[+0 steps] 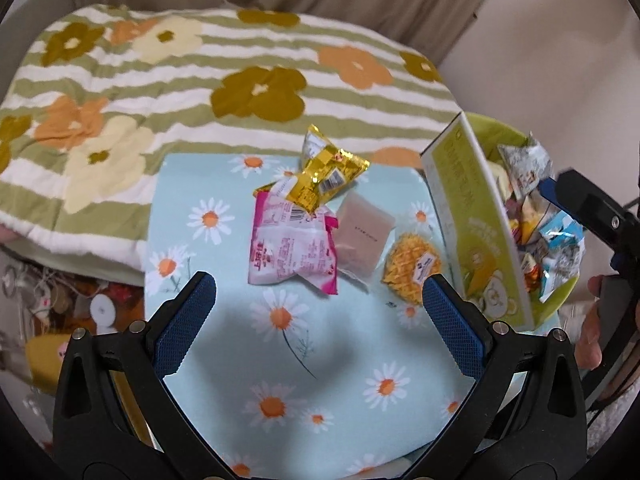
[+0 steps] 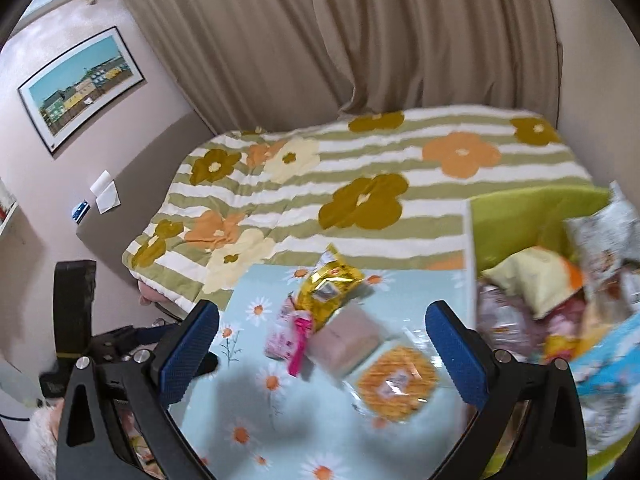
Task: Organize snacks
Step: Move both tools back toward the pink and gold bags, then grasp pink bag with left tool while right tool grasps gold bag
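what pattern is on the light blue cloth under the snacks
White daisies with orange centres on the cloth; left wrist view.

Soft, even room light is falling from above, and the left gripper (image 1: 320, 292) and the right gripper (image 2: 322, 322) are throwing big fuzzy grey shadows on the daisy cloth (image 1: 224, 360). The gold packet (image 1: 326, 178) is shining with little bright spots. Both round pictures are bending at the edges with black corners, and the right view is looking smeared, mostly over the box of snacks (image 2: 520, 220) and the waffle (image 2: 396, 386).
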`<state>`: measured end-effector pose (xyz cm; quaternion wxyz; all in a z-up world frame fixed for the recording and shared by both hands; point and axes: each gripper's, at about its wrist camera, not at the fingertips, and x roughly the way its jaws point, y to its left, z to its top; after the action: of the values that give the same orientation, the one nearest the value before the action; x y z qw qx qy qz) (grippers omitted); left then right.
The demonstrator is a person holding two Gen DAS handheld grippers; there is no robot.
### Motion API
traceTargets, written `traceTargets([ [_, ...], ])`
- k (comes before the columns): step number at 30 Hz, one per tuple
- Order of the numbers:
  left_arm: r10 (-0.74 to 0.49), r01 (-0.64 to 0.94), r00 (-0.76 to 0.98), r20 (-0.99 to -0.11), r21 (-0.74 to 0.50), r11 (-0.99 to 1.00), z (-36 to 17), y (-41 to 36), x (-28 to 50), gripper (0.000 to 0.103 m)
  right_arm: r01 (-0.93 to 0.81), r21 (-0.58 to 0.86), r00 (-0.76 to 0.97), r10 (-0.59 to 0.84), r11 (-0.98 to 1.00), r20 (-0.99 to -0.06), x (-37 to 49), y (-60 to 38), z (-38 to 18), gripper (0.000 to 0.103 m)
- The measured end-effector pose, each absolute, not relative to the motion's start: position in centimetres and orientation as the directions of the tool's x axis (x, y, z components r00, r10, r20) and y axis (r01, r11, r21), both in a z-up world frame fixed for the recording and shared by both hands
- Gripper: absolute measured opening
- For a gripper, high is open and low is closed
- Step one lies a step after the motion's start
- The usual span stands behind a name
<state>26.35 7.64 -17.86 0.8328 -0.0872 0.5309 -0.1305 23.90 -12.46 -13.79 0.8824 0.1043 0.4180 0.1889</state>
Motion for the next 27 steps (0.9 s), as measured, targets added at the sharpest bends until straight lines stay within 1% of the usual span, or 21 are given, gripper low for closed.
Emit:
traceTargets([
  [5, -0.384, 0.158, 0.317, -0.867, -0.351, 0.923, -21.6, 8.0, 29.5, 0.102, -0.205, 0.357, 0.536, 0.410, 0.911, -0.738, 27.0, -10.2, -16.4, 0.103],
  [12, -0.400, 0.123, 0.249, -0.882, -0.381, 0.916, -26.5, 8.1, 32.3, 0.102, -0.219, 0.323, 0.464, 0.390, 0.921, -0.795, 30.4, -8.4, -20.1, 0.103],
  [19, -0.425, 0.101, 0.233, -0.875, -0.413, 0.905, -29.3, 8.0, 33.6, 0.100, -0.228, 0.359, 0.377, 0.422, 0.905, -0.825, 34.0, -7.7, -24.5, 0.103],
  [20, -0.422, 0.102, 0.229, -0.877, -0.410, 0.906, -29.5, 7.9, 33.7, 0.099, -0.230, 0.361, 0.369, 0.424, 0.904, -0.827, 34.4, -7.7, -24.8, 0.103],
  [22, -0.423, 0.098, 0.216, -0.880, -0.412, 0.906, -30.1, 7.7, 34.0, 0.093, -0.237, 0.363, 0.349, 0.428, 0.901, -0.833, 35.1, -7.5, -25.7, 0.103],
  [23, -0.425, 0.093, 0.211, -0.880, -0.415, 0.905, -30.4, 7.7, 34.0, 0.088, -0.240, 0.367, 0.343, 0.432, 0.899, -0.834, 35.3, -7.4, -25.9, 0.103],
  [27, -0.439, 0.076, 0.211, -0.873, -0.433, 0.898, -30.8, 7.9, 34.2, 0.088, -0.251, 0.374, 0.320, 0.441, 0.893, -0.839, 36.2, -7.0, -26.7, 0.103],
])
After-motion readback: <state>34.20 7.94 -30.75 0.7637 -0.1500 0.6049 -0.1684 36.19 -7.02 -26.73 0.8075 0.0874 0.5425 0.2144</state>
